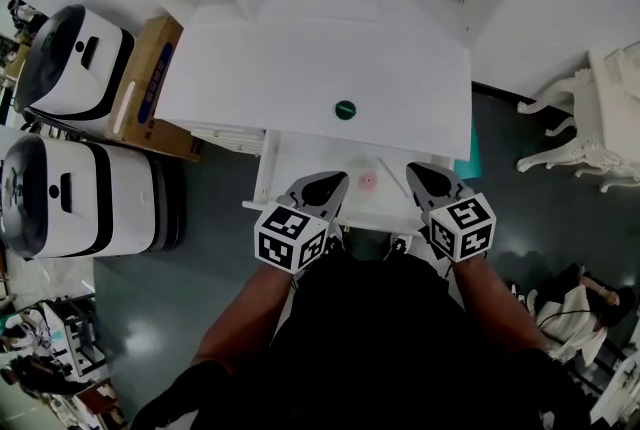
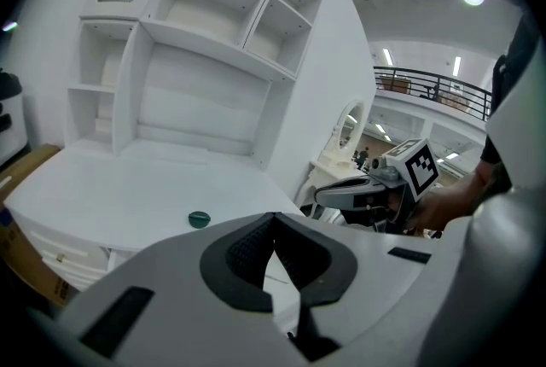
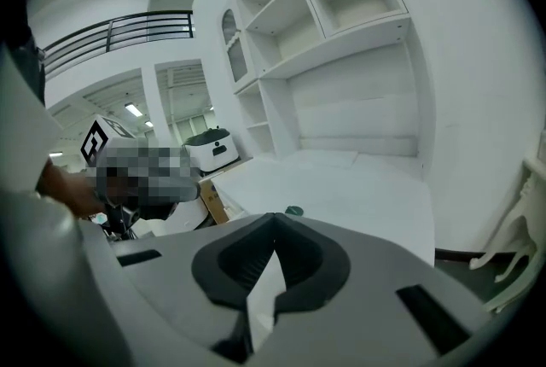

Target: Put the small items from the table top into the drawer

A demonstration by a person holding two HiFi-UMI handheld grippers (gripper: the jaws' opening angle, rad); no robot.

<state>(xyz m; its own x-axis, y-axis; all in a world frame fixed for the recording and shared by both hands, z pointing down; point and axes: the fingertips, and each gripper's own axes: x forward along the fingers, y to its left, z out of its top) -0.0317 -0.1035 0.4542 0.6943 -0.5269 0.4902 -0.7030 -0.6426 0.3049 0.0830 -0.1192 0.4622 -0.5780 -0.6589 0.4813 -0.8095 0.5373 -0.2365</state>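
While drawer (image 1: 295,163) gapes, pink item (image 1: 368,181) inside, disc (image 1: 345,109) outside

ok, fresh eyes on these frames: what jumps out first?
One small green disc sits near the front edge of the white desk top. Below it the open drawer holds a pink item, and the left gripper and right gripper hover over the drawer, jaws together, nothing between them.

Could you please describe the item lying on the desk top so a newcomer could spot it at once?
Find the white desk with shelves at its back. Near the front edge of its top lies a small round dark green disc, the only thing on that white surface.
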